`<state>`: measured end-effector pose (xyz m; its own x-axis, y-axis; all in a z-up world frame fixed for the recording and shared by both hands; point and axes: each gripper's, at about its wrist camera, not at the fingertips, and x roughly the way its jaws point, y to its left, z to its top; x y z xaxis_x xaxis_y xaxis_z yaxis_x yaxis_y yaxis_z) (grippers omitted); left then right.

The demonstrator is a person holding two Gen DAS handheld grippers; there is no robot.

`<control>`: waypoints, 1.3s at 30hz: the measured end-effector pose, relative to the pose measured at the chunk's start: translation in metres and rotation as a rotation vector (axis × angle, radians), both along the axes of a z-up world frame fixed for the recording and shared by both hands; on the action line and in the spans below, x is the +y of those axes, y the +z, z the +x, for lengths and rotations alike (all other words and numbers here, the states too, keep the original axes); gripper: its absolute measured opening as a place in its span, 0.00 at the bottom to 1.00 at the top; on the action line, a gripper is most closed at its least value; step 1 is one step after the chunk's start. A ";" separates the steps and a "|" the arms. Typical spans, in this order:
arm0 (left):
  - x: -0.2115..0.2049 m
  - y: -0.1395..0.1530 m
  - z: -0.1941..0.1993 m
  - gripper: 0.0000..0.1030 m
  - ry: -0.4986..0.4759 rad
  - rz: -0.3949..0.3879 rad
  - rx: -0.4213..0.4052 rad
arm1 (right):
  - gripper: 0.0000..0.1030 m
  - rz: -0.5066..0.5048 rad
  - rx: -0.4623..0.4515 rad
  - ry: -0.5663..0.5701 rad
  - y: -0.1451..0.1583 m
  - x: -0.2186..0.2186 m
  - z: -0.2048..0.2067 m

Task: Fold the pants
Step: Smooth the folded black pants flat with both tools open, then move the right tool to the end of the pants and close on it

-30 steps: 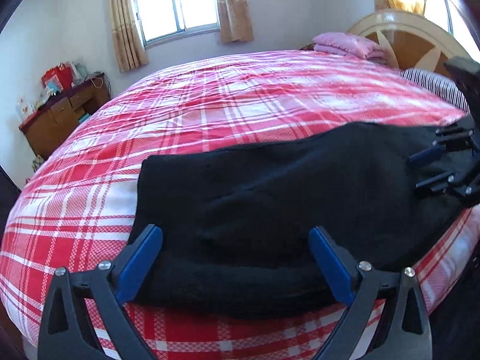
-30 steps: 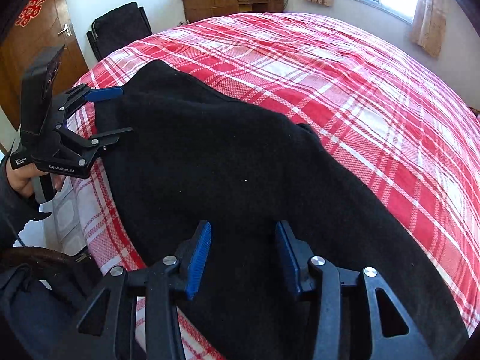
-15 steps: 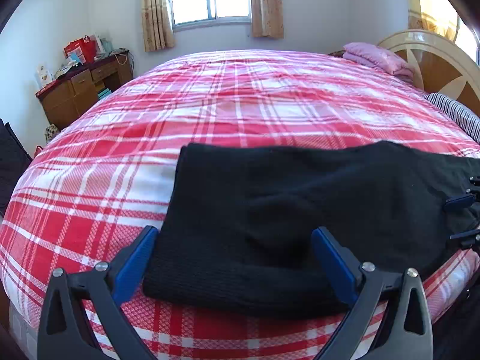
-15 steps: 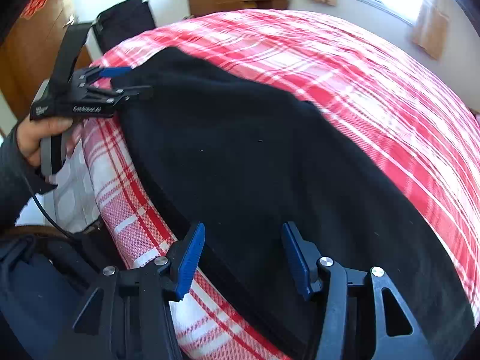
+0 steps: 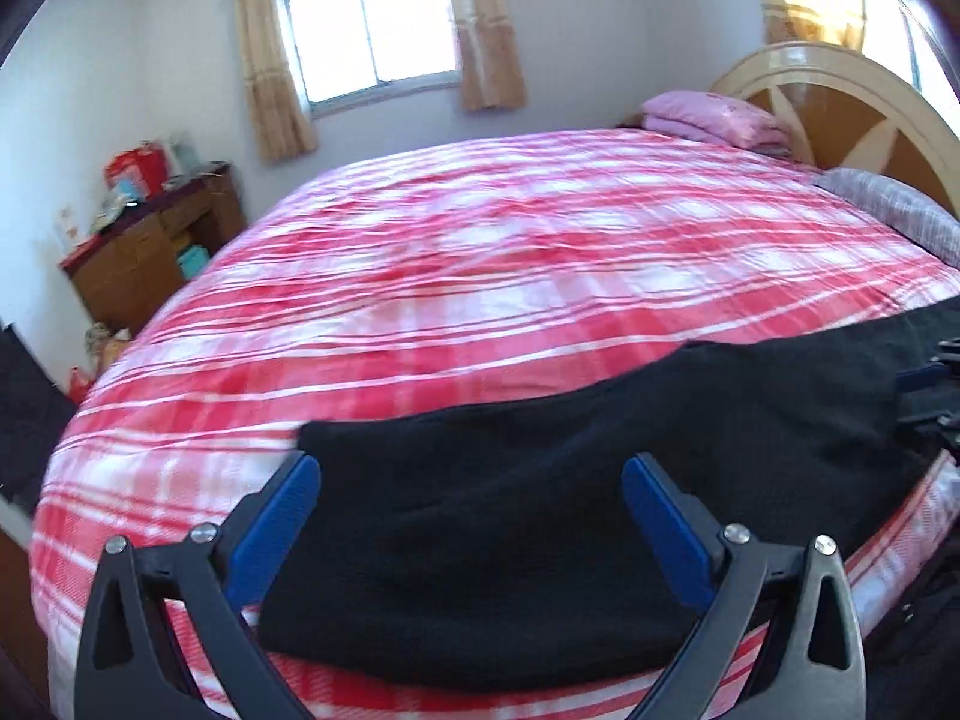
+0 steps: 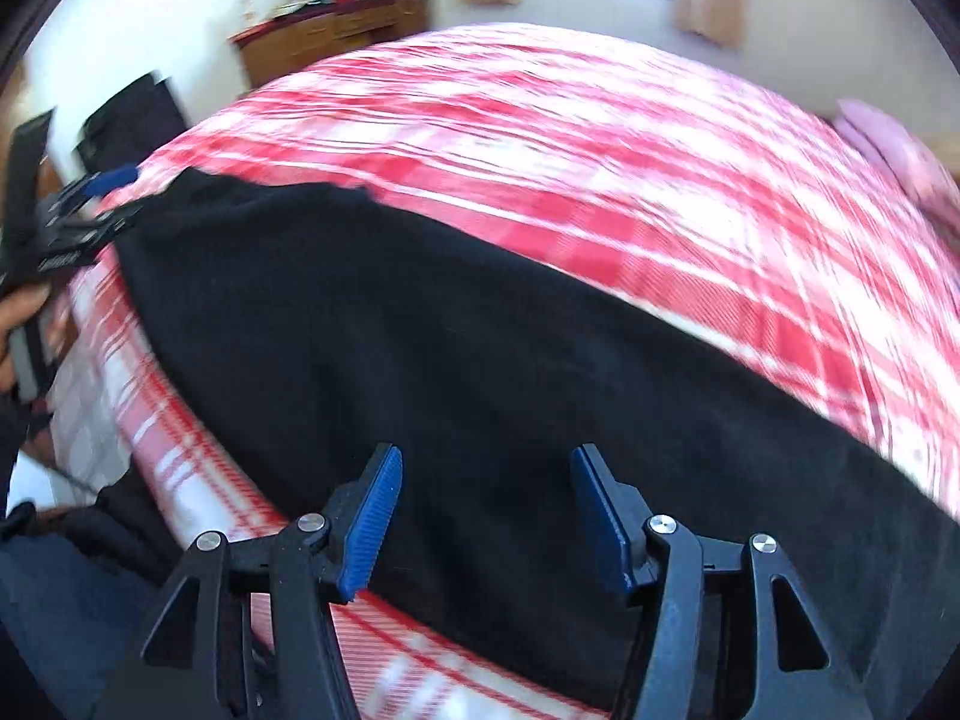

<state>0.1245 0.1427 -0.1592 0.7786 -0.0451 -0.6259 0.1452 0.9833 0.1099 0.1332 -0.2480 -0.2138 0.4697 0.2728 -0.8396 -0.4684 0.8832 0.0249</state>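
Black pants [image 5: 540, 498] lie flat along the near edge of the bed, folded lengthwise; they also show in the right wrist view [image 6: 480, 360]. My left gripper [image 5: 471, 516] is open and empty, its blue pads straddling the left end of the pants. My right gripper [image 6: 483, 513] is open and empty over the pants near the bed's edge. Each gripper shows in the other's view: the right one at the far right [image 5: 933, 396], the left one at the far left [image 6: 90, 204], held by a hand.
The bed has a red and white plaid cover [image 5: 510, 252]. A pink folded blanket [image 5: 714, 120] and a wooden headboard [image 5: 840, 102] are at the far right. A wooden desk [image 5: 144, 246] stands by the wall, and a black chair [image 6: 132, 120] beside the bed.
Both grippers have swung and both views are motion-blurred. The left gripper moved in closer over the pants' left end. The right gripper pulled toward the bed's edge. Both stayed open.
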 end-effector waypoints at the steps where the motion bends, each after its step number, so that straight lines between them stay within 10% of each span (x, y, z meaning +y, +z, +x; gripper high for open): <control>1: -0.004 -0.003 0.003 1.00 -0.007 -0.002 0.009 | 0.59 0.001 0.014 -0.013 -0.004 -0.003 0.001; 7: -0.009 -0.048 0.037 1.00 0.010 -0.080 0.189 | 0.68 0.020 0.004 0.014 -0.010 -0.004 0.000; 21: -0.052 -0.009 0.029 1.00 -0.053 -0.081 0.083 | 0.75 0.167 -0.013 -0.069 0.014 -0.034 0.006; 31: -0.145 -0.015 0.036 1.00 -0.226 -0.174 0.104 | 0.75 0.186 -0.196 -0.512 0.072 -0.229 -0.027; 34: -0.165 -0.028 0.028 1.00 -0.251 -0.097 0.114 | 0.75 0.142 -0.238 -0.730 0.075 -0.313 -0.050; 39: -0.165 -0.045 0.030 1.00 -0.222 -0.048 0.137 | 0.75 0.357 -0.081 -0.879 0.059 -0.417 -0.068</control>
<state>0.1540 -0.0225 -0.2044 0.6548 -0.2371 -0.7177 0.3681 0.9294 0.0288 0.0650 -0.6646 -0.1547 0.6820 0.0286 -0.7308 0.3475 0.8666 0.3582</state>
